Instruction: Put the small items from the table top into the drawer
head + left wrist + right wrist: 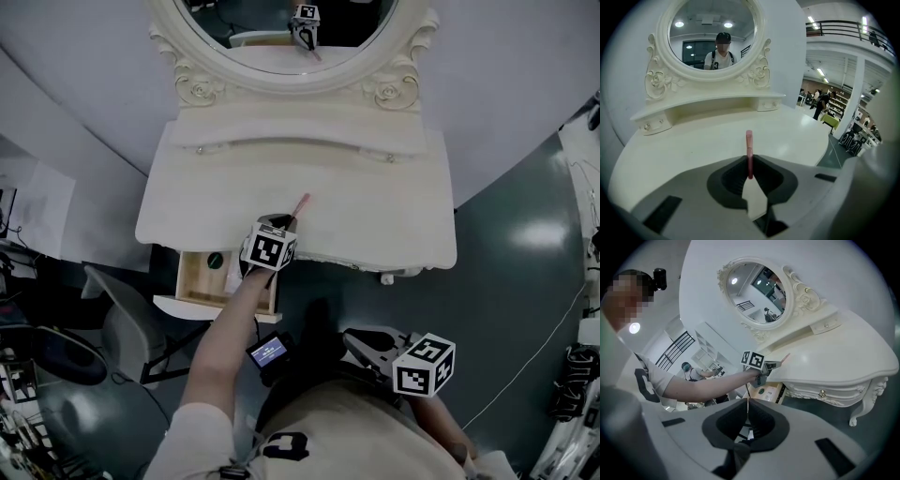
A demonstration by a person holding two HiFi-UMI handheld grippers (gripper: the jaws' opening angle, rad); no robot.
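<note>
A slim pink stick (301,203) pokes out of my left gripper (281,225), which is shut on it just above the front edge of the white dressing table (375,216). In the left gripper view the pink stick (749,152) stands upright, pinched between the jaws of that gripper (749,164). Below the table's left front, the wooden drawer (199,281) is pulled open and holds a small green round item (215,261). My right gripper (352,339) hangs low by the person's body, away from the table; its jaws (747,411) are shut with nothing in them.
An oval mirror (281,37) with a carved frame and a low shelf (291,141) back the table. A grey chair (127,328) stands left of the drawer. A small lit screen (269,352) hangs at the person's front. Dark floor (506,281) lies to the right.
</note>
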